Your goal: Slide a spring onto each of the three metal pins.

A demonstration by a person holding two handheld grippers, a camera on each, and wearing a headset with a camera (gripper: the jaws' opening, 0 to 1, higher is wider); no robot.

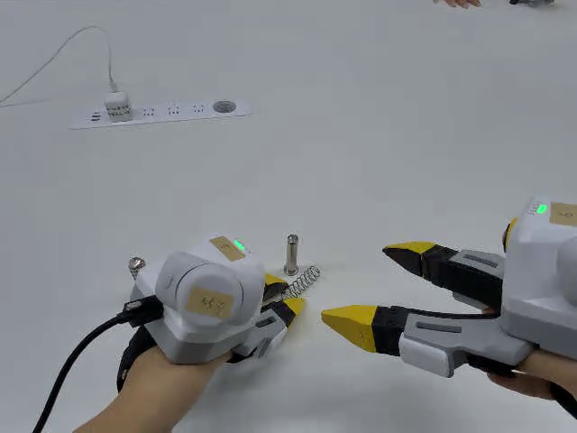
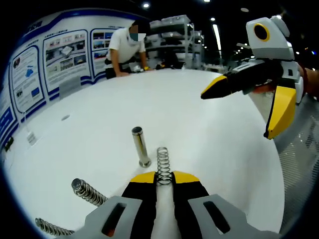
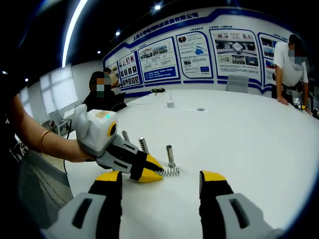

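Observation:
A bare metal pin [image 1: 291,254] [image 2: 140,146] [image 3: 170,155] stands upright on the white table. My left gripper [image 1: 287,294] [image 2: 163,178] lies low beside it, shut on one end of a loose spring [image 1: 302,281] [image 2: 162,162] [image 3: 170,172], which points toward the pin's base. Two more pins wear springs [image 2: 88,191] [image 2: 50,228] [image 3: 143,144] and stand behind the left gripper; one sprung pin [image 1: 136,266] shows past the hand. My right gripper [image 1: 379,282] [image 3: 160,178] hovers to the right, open and holding nothing, aimed at the spring.
A white power strip [image 1: 162,111] with a plug and cable lies at the back left of the table. A person [image 2: 127,47] leans on the far edge. Other people [image 3: 102,92] are beside the table.

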